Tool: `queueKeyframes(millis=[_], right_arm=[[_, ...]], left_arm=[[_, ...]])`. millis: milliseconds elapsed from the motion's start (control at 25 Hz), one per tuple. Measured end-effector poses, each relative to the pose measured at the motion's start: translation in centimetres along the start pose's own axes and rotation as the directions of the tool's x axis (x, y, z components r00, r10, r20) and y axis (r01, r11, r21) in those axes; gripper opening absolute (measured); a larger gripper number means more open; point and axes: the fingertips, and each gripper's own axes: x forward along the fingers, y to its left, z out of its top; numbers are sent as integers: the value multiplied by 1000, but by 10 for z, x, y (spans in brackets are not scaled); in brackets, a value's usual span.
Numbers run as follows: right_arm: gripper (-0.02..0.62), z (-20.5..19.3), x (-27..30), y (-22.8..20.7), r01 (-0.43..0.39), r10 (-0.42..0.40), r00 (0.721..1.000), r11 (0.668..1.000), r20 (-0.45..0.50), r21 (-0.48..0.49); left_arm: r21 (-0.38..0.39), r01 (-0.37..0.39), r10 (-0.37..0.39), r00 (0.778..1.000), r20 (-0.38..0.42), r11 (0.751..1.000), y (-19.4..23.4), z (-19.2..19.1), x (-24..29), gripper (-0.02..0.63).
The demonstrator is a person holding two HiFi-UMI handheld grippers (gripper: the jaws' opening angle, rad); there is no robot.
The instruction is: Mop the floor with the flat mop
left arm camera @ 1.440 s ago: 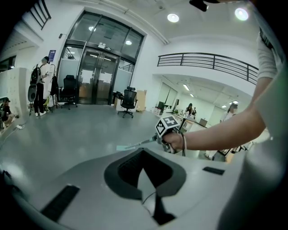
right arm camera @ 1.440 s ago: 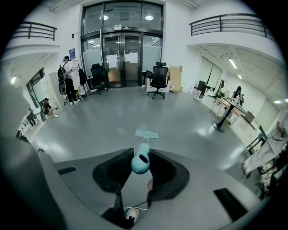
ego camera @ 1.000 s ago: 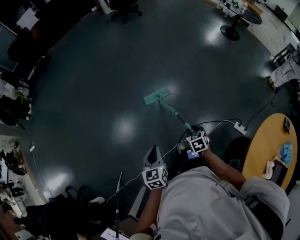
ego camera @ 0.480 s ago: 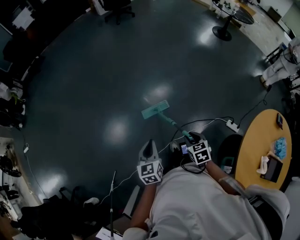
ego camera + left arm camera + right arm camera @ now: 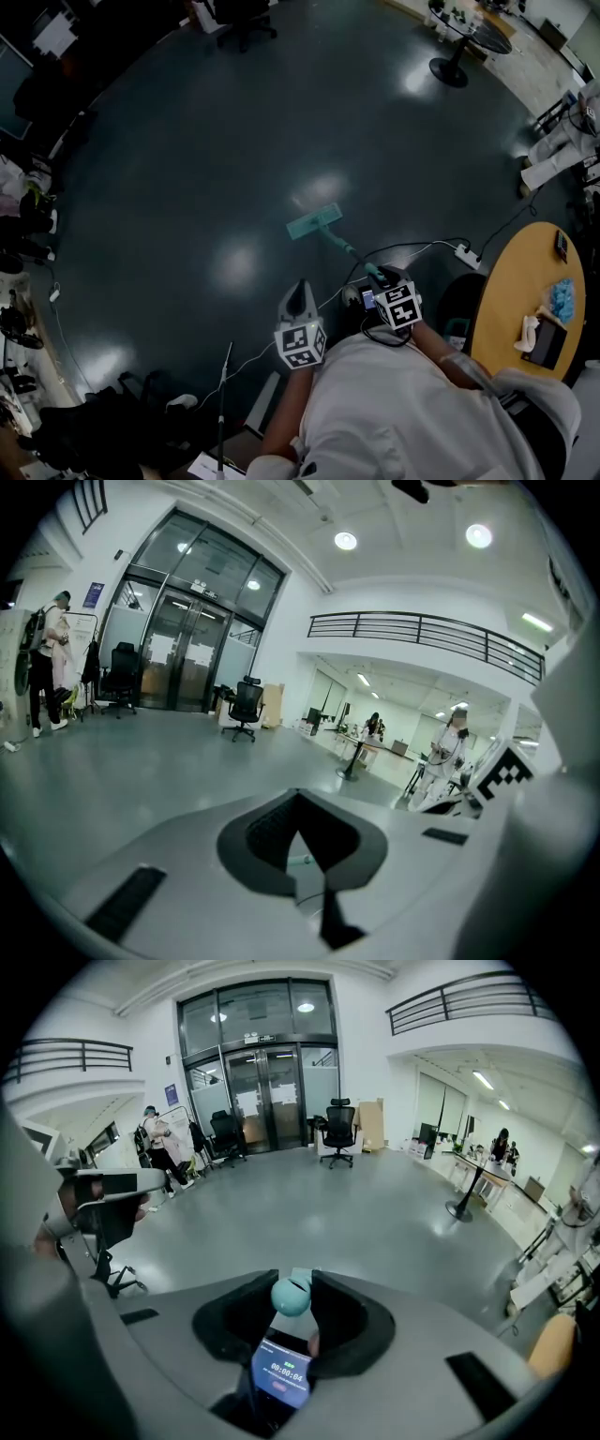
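Observation:
The flat mop's teal head lies flat on the dark, glossy floor ahead of me. Its teal handle slants back to my right gripper, which is shut on the handle's top. In the right gripper view the handle's round teal end sits clamped between the two dark jaws of the right gripper. My left gripper hangs to the left of the handle, apart from it. Its jaws meet in the left gripper view, with the left gripper holding nothing.
A round wooden table with small items stands at my right. A white power strip and its cable lie on the floor beside the mop handle. An office chair, a pedestal table, a person in white and left-side clutter ring the floor.
Over the last second the mop head has slid back towards me and my right gripper has drawn in closer to my body. The left gripper has barely moved.

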Motion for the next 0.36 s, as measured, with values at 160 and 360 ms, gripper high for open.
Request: queueKeyframes(millis=[160, 360], right_arm=[[114, 1, 0, 2, -1, 1, 1000, 1000, -2, -7], [114, 4, 0, 3, -1, 1, 1000, 1000, -5, -12]], left_arm=[[3, -2, 2, 1000, 2, 1000, 1, 1, -1, 1], [7, -3, 3, 1000, 6, 1000, 2, 5, -2, 0]])
